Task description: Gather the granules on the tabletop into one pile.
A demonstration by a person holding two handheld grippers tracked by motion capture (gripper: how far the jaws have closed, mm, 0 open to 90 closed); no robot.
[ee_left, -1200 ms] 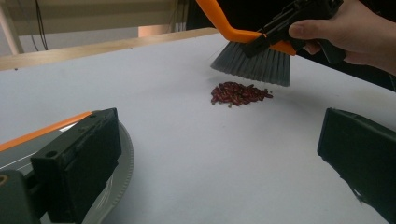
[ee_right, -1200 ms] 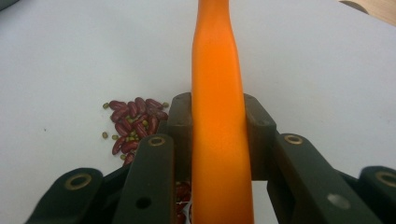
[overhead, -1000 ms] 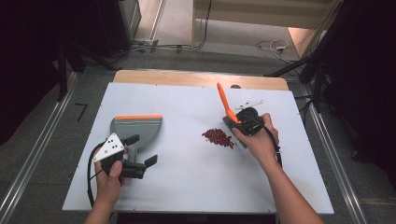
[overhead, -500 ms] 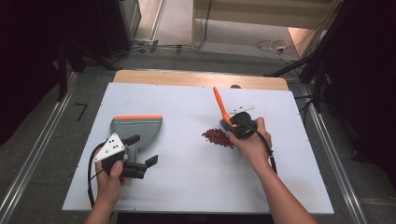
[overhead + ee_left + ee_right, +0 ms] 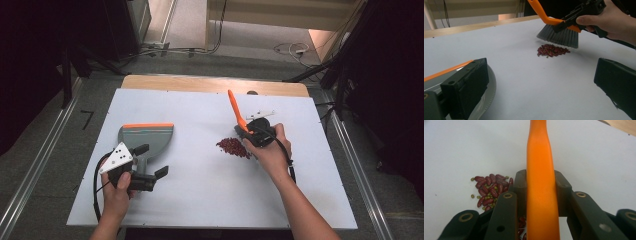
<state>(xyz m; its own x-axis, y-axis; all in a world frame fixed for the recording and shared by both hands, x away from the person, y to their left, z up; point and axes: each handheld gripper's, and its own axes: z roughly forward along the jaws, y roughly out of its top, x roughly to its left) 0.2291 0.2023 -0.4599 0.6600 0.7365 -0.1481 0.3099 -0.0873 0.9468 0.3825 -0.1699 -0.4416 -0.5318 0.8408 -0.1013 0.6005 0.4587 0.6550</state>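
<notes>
A small pile of red beans (image 5: pixel 233 147) with a few green ones lies on the white table top (image 5: pixel 200 200), right of the middle. My right gripper (image 5: pixel 247 131) is shut on the orange handle of a hand brush (image 5: pixel 235 107). The grey bristles (image 5: pixel 559 37) hang just behind the beans (image 5: pixel 552 50), slightly off the surface. A grey dustpan (image 5: pixel 147 136) with an orange lip lies flat at the left. My left gripper (image 5: pixel 151 160) stands open at the pan's near end, and the pan (image 5: pixel 489 87) lies under its left jaw. Between its jaws is only bare table.
A wooden strip (image 5: pixel 210 84) runs along the table's far edge. A small white piece (image 5: pixel 262 112) lies just behind the right hand. Cables (image 5: pixel 290 49) trail on the floor beyond the table. Bare surface stretches between the dustpan and the beans.
My right gripper has shifted the brush slightly to the left, closer to the beans. The left gripper, the dustpan and the bean pile have stayed put.
</notes>
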